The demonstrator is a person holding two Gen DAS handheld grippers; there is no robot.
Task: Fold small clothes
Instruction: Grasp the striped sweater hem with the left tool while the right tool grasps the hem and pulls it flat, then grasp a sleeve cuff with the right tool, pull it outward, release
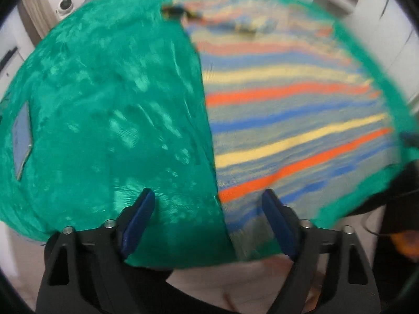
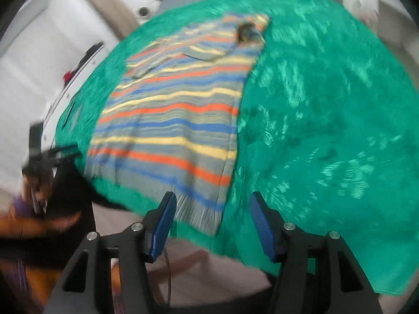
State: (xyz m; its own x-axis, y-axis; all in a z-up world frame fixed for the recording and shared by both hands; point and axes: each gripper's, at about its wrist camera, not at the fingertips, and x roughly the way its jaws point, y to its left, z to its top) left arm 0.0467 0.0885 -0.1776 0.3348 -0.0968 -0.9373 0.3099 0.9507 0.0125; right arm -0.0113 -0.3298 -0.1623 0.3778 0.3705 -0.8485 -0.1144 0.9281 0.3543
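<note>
A striped garment (image 1: 288,110) in grey, blue, yellow and orange lies flat on a green plush cloth (image 1: 117,110). In the left wrist view its straight left edge runs down the middle. My left gripper (image 1: 209,201) is open and empty above the garment's near hem. In the right wrist view the garment (image 2: 170,120) lies left of centre on the green cloth (image 2: 327,120), with a folded sleeve near its far end. My right gripper (image 2: 212,204) is open and empty over the garment's near right corner. The left gripper (image 2: 52,157) shows blurred at the far left.
The green cloth covers a table whose near edge drops to pale floor (image 2: 209,269). A white wall and radiator (image 1: 39,13) stand behind. A dark collar tag (image 1: 172,10) sits at the garment's far end. A grey patch (image 1: 22,136) shows at the cloth's left.
</note>
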